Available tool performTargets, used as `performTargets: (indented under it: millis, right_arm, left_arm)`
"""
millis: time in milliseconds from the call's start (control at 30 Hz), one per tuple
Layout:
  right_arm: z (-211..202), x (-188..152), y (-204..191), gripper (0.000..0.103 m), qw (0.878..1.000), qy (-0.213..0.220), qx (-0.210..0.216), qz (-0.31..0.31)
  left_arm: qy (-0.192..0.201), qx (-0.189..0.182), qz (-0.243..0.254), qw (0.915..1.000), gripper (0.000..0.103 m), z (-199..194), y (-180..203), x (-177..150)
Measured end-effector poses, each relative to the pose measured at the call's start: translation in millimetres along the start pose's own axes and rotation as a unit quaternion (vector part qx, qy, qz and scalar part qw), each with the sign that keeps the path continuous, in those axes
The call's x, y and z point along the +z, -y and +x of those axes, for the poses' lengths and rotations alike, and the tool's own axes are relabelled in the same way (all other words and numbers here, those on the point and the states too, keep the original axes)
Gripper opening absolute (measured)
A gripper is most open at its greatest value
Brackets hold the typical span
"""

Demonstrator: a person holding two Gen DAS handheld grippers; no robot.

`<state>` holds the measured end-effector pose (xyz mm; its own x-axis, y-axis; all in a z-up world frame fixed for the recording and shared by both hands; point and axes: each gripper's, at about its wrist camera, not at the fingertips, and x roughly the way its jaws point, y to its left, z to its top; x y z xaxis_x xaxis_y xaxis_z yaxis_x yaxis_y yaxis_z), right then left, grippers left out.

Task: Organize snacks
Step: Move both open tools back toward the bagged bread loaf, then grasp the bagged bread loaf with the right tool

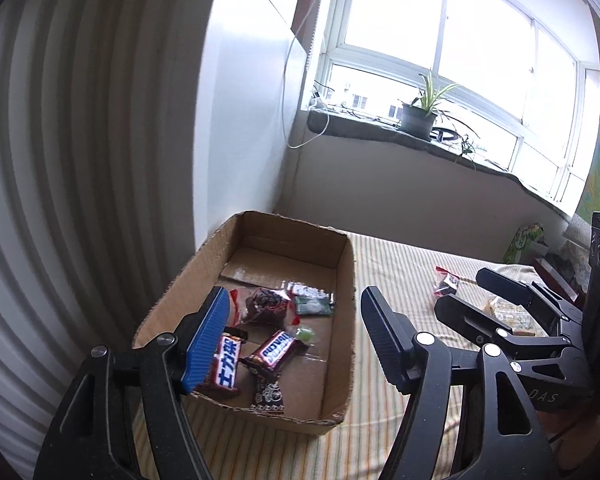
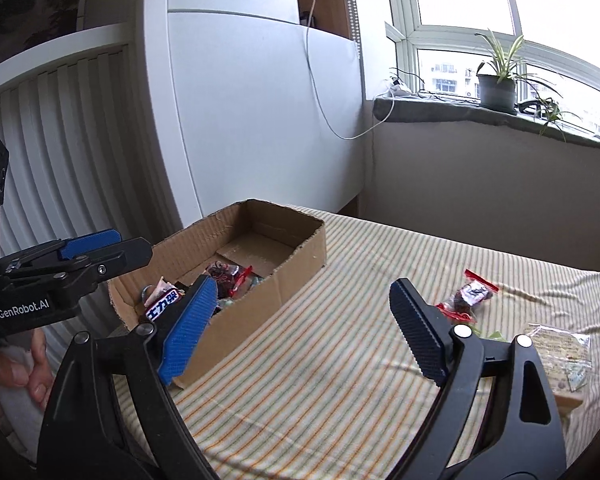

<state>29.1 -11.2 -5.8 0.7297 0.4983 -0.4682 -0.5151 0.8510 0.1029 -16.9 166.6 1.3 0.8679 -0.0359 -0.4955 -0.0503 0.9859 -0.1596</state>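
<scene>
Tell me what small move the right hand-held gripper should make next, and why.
Probably swing the right hand-held gripper toward the red-wrapped snack on the striped cloth. Its jaws stand open and empty, that snack lies outside the cardboard box, and several candies are already inside.

The cardboard box (image 1: 342,312) sat open-topped on the striped cloth, already holding a handful of snacks: two brown Snickers bars (image 1: 278,350) lying flat near the front, a clear pouch of dark dried fruit with red trim (image 1: 266,302) behind them, and a green packet (image 1: 313,305) beside that. Outside the box, well off to its right, another red-edged pouch (image 2: 470,294) lay flat, with a clear crinkly packet (image 2: 564,350) near it.
</scene>
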Motion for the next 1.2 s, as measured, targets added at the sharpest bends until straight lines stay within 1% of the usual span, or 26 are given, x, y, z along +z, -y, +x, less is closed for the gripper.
performTargets:
  millis: [167, 333, 533, 667, 833, 1033, 1100, 1200]
  right_arm:
    - [-24.0, -14.8, 51.2, 0.090, 0.999, 0.007, -0.035, 0.038]
    - [-56.1, -32.7, 107.3, 0.090, 0.993, 0.012, -0.083, 0.077]
    - [-98.2, -55.3, 166.9, 0.090, 0.981, 0.014, -0.155, 0.117]
    - [-119.8, -66.5, 190.8, 0.090, 0.972, 0.015, -0.188, 0.142]
    - [-128.3, -69.3, 196.0, 0.090, 0.969, 0.017, -0.199, 0.142]
    - [-120.9, -71.2, 200.3, 0.090, 0.972, 0.003, -0.191, 0.140]
    - [-115.9, -71.5, 204.0, 0.090, 0.973, -0.002, -0.184, 0.141]
    - [-103.9, -71.4, 215.2, 0.091, 0.974, -0.017, -0.173, 0.146]
  left_arm:
    - [-0.012, -0.024, 0.039, 0.9989, 0.068, 12.2, 47.0, 1.2]
    - [-0.031, -0.060, 0.074, 0.9950, 0.068, 27.0, 97.5, -3.5]
    - [-0.048, -0.109, 0.115, 0.9862, 0.068, 38.8, 154.1, -11.3]
    - [-0.056, -0.133, 0.135, 0.9804, 0.068, 40.6, 178.9, -16.4]
    - [-0.061, -0.152, 0.146, 0.9757, 0.068, 39.9, 196.5, -19.2]
    - [-0.068, -0.173, 0.148, 0.9713, 0.070, 43.4, 212.3, -19.8]
    - [-0.077, -0.182, 0.143, 0.9697, 0.072, 49.5, 217.9, -22.0]
    - [-0.111, -0.204, 0.127, 0.9643, 0.073, 66.4, 224.7, -29.3]
